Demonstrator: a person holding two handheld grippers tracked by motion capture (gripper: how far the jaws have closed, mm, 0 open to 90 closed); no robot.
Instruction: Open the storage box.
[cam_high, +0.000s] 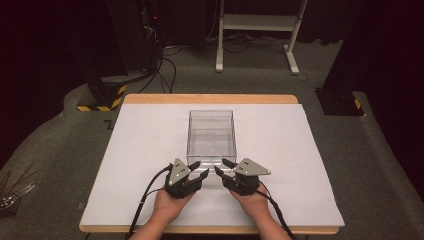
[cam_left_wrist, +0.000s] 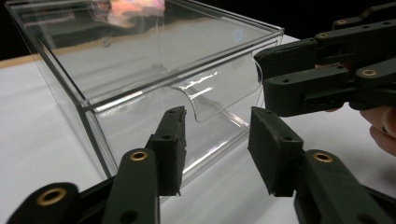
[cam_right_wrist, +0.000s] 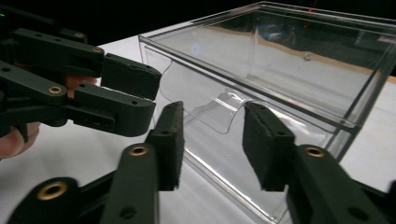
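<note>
Barely started here, as far as I can judge. The clear box (cam_high: 211, 132) sits in the middle of the white mat (cam_high: 140, 150), drawer fully shut, its front wall facing me. Both grippers are parked right in front of that wall and neither has hold of anything yet. My guess is the job is pulling the drawer out by its curved pull tab (cam_left_wrist: 219, 93), so basically everything is left: get a jaw pair onto the tab, close, pull.

Left gripper (cam_high: 198, 170): jaws wide apart, nothing between them. In the left gripper view the tips (cam_left_wrist: 219, 144) sit just short of the box front, lined up under the tab, and I can't see them touching the plastic. Close, but not on it.

Right gripper (cam_high: 222, 167): same story, jaws spread and empty. In the right gripper view the tab (cam_right_wrist: 219, 112) sits between and just beyond the two pads (cam_right_wrist: 170, 140), so it's aimed pretty well. The left gripper's jaws crowd in from the side there, very near the same spot.

That's my one worry: both tips are converging on one small tab and are just beside each other from above. The box looks empty apart from one tiny speck (cam_high: 212, 149) on the floor; can't tell what that is.
</note>
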